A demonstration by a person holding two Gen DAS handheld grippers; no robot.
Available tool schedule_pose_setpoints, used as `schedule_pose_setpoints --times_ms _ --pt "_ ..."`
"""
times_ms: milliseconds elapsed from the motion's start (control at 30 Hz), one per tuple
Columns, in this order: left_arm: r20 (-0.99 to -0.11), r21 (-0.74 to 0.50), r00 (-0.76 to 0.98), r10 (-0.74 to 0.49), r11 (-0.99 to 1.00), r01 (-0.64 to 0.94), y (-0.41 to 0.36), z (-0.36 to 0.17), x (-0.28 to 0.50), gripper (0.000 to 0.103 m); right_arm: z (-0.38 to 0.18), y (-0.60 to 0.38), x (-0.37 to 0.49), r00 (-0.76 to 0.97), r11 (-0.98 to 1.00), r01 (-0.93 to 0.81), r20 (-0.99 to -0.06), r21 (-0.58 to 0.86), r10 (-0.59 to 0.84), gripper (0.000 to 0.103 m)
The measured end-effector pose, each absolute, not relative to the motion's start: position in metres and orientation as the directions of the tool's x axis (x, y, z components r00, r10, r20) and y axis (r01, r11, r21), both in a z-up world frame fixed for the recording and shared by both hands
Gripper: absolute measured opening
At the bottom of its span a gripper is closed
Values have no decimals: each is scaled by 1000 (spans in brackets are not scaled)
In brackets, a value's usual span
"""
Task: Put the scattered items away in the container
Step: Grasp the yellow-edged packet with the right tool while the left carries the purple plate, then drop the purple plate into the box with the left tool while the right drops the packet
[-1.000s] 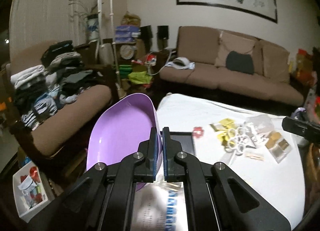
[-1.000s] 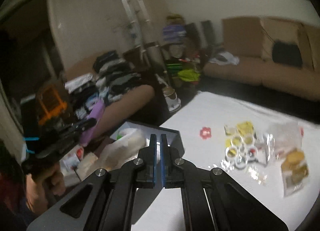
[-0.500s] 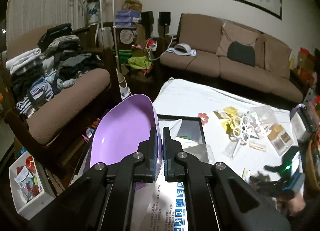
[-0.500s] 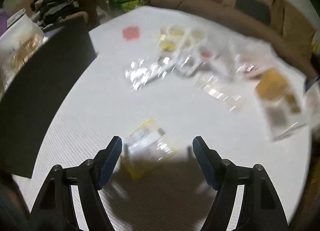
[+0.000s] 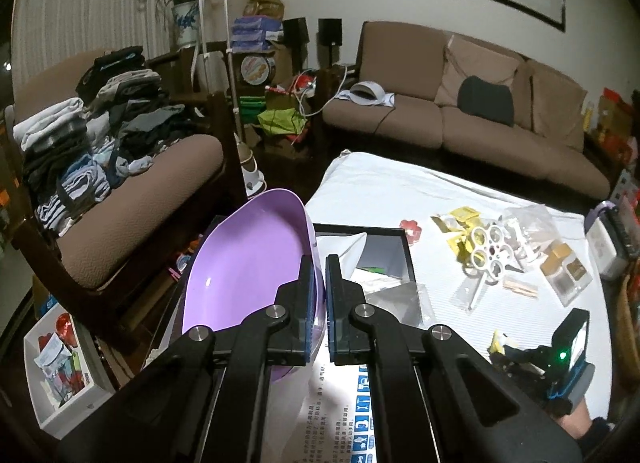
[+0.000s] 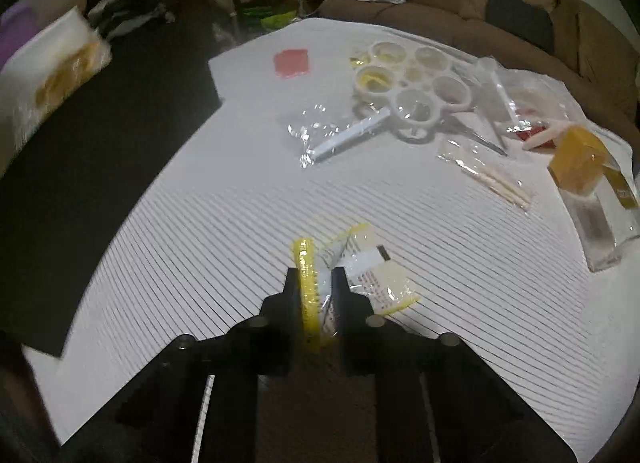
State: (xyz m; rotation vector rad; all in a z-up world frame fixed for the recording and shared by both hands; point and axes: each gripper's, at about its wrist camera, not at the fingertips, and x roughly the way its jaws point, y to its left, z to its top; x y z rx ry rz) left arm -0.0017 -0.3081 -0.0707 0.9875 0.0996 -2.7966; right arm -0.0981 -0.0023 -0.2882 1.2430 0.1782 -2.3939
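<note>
My left gripper (image 5: 318, 267) is shut on the rim of a purple bowl (image 5: 248, 263), held tilted over the left part of the black box (image 5: 360, 229). A small clear packet with yellow edges (image 6: 372, 271) lies on the white cloth near the front. My right gripper (image 6: 316, 283) has its jaws closing on that packet's left end, which is crumpled between the pads. In the left wrist view the right gripper (image 5: 502, 347) sits low on the cloth with the packet (image 5: 498, 339) at its tips. The black box (image 6: 80, 135) fills the left of the right wrist view.
A white paint palette (image 6: 408, 79), a red flower piece (image 6: 292, 63), clear bags, a stick packet (image 6: 492, 179) and a yellow item in a clear case (image 6: 588, 175) lie further back on the cloth. A white bag (image 6: 52, 71) rests in the box. Sofas surround the table.
The right gripper dropped from above the box to the cloth, opened wide around the packet, then closed on it. The left gripper sank slightly, still gripping the bowl.
</note>
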Motion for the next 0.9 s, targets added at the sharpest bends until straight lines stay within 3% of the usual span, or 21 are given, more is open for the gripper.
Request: schedule_pose_setpoints --times_ms 300,533,700,833,900 --pt "-629 -24 -768 -120 -985 174 -308 -65 2 5 -172 -15 -80 -554 -827 482 -632 288 -543 11" --pt "-637 -25 -761 -125 -983 183 -315 -63 7 5 -86 -96 -59 -372 -550 658 -413 515 -832 12" --pt "-682 73 -675 -283 -944 322 -349 -81 8 6 -93 -164 -62 -328 -543 690 -462 479 -824 12" --pt "-732 52 -630 -260 -943 328 -364 -101 3 6 -104 -190 -74 -308 -553 683 -498 477 -811 17" --pt "-748 28 -619 -238 -944 329 -366 -107 1 13 -102 -190 -70 -300 -563 679 -521 472 -799 25"
